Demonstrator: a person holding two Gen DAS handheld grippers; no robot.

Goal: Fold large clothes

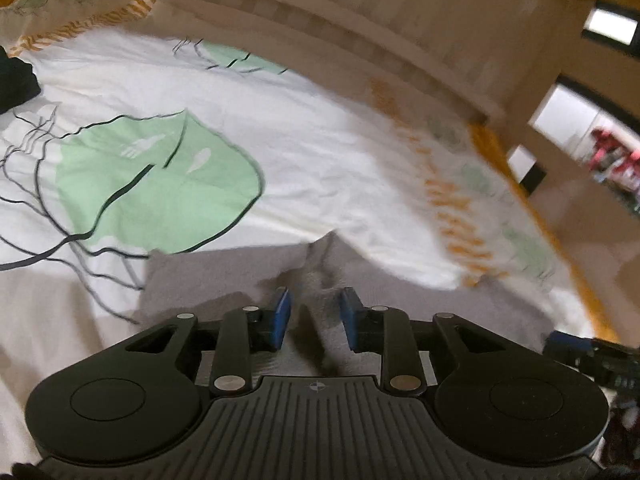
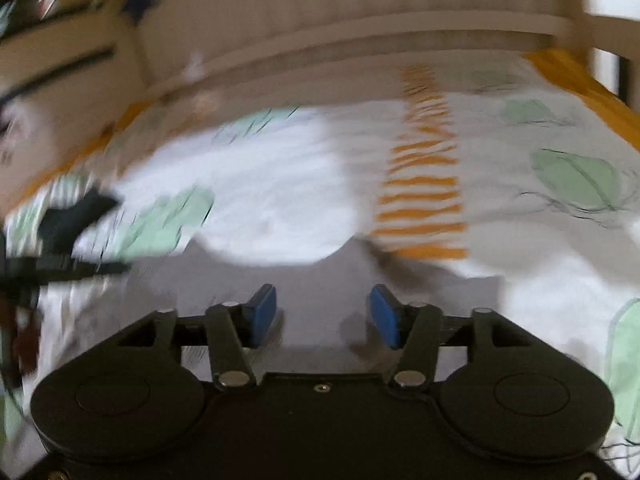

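Grey garment point(image 1: 240, 276) lies flat on the bed point(image 1: 320, 152), toward its near edge, under both tools. Your left hand-held gripper point(image 1: 314, 318) stands narrowly parted over a raised crease, pinching nothing; your right hand-held gripper point(image 2: 323, 316) is wider, empty. You look between folds: next, pick an edge and close on it.

Matt grey cloth garment point(image 1: 224, 280), soft-looking.

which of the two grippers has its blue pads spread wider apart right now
The right gripper: a broad gap of grey garment shows between its blue pads. The left gripper has its pads much closer together, with a raised fold of the cloth between them.
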